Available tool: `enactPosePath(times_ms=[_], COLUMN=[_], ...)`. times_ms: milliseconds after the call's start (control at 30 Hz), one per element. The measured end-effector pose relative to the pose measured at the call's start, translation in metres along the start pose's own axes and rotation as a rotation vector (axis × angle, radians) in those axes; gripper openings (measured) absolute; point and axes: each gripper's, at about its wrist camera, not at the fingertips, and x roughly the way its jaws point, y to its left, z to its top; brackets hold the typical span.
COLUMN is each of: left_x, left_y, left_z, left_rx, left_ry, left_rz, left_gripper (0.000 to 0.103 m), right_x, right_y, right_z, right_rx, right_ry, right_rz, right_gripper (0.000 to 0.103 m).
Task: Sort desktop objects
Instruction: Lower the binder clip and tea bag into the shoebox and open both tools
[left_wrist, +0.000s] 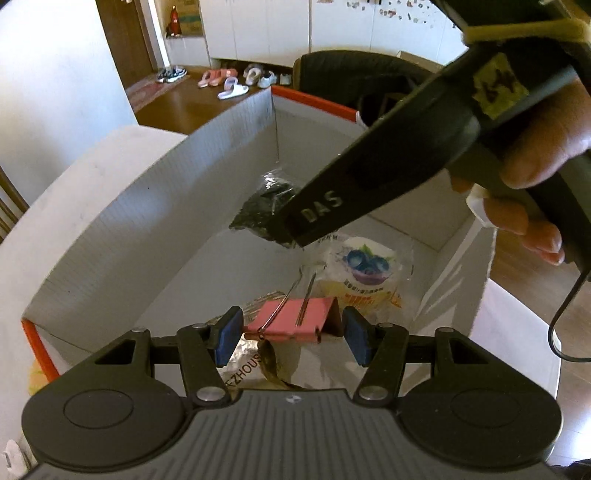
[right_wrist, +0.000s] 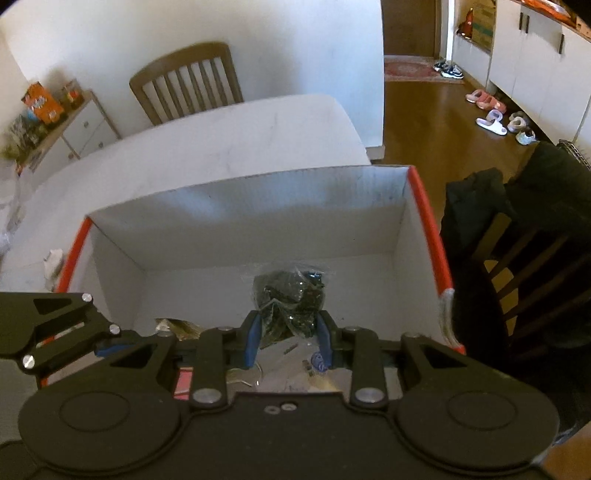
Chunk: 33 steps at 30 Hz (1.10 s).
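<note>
A white cardboard box (left_wrist: 110, 236) with an orange rim stands on the white table; it also shows in the right wrist view (right_wrist: 258, 218). My left gripper (left_wrist: 291, 334) is open over the box, with a pink binder clip (left_wrist: 295, 314) lying between its blue pads, apart from both. My right gripper (right_wrist: 288, 341) is shut on a clear bag of small black parts (right_wrist: 291, 299) and holds it inside the box; the bag also shows in the left wrist view (left_wrist: 266, 206). A wrapped blueberry cake (left_wrist: 365, 269) lies in the box.
A silver foil packet (left_wrist: 243, 365) lies in the box under my left gripper. A wooden chair (right_wrist: 188, 81) stands beyond the table (right_wrist: 221, 147). A dark chair with a black coat (right_wrist: 517, 236) stands right of the box. Shoes (right_wrist: 495, 118) lie on the floor.
</note>
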Motion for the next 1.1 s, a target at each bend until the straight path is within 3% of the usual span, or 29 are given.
enactPosePath(times_ms=[333, 533, 833, 933, 1100], left_x=[0.0, 0.012, 0.012, 0.008, 0.0], left_y=[0.006, 0.014, 0.015, 0.016, 0.019], left_z=[-0.006, 0.011, 0.013, 0.011, 0.006], left_rx=[-0.018, -0.032, -0.053, -0.027, -0.049], left_ry=[0.033, 0.056, 0.067, 0.045, 0.021], left_rz=[-0.025, -0.051, -0.061, -0.076, -0.065], left_gripper=[0.058, 0.058, 0.058, 0.058, 0.059], right_x=[0.03, 0.039, 0.035, 0.031, 0.022], right_y=[0.003, 0.005, 0.007, 0.007, 0.003], right_z=[0.008, 0.007, 0.006, 0.005, 0.006], right_rx=[-0.004, -0.003, 0.018, 0.013, 0.015], right_ry=[0.106, 0.146, 0.148, 0.14, 0.122], right_rz=[-0.004, -0.02, -0.022, -0.025, -0.021], right_gripper=[0.031, 0.032, 0.042, 0.051, 0.054])
